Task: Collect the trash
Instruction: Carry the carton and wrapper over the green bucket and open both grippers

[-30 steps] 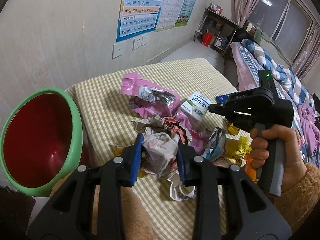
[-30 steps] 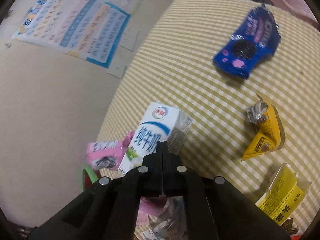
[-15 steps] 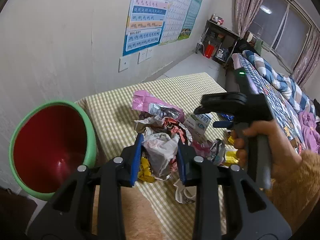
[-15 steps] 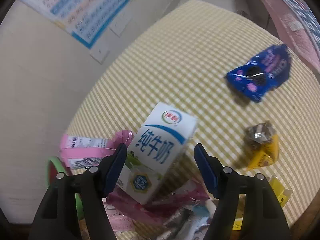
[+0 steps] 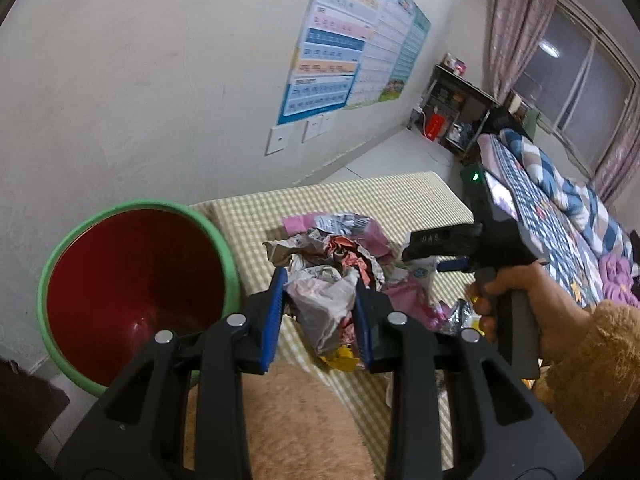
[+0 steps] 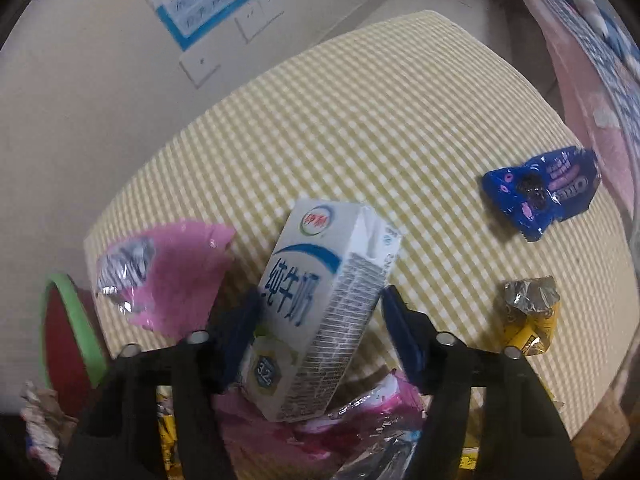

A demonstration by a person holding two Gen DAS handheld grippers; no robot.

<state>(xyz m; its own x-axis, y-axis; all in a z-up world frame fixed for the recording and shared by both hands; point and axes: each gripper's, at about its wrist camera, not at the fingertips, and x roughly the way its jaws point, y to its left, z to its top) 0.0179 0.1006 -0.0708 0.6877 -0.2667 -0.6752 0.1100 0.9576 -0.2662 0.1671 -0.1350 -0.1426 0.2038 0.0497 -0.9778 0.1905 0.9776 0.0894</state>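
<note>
A: Status on the left hand-held gripper [image 5: 320, 312]?

B: Clamped on a crumpled wrapper wad [image 5: 326, 304], lifted off the counter [image 5: 360, 200]. The bin [image 5: 132, 280], green rim and red inside, sits at about 9 o'clock from it, mouth open toward the camera. Looks like a short swing left to drop.

A: Right hand-held gripper [image 6: 320, 332]?

B: Jaws apart, straddling the milk carton [image 6: 320, 300]. Left pad looks at or near the carton's face; right pad has a visible gap. Not gripping yet, by my read.

A: Carton axis?

B: Long axis runs roughly 7 to 1 o'clock in the right wrist view, top end pointing away from the jaws. It lies on the pile, lower end over a pink foil wrapper [image 6: 360, 412]. Jaws cross the short width, so closing should catch it.

A: Leftovers?

B: Blue cookie wrapper [image 6: 540, 192] at 2 o'clock, yellow wrapper [image 6: 528, 320] at 3 o'clock, pink bag [image 6: 168, 276] at 9. All nearer the right hand.
</note>
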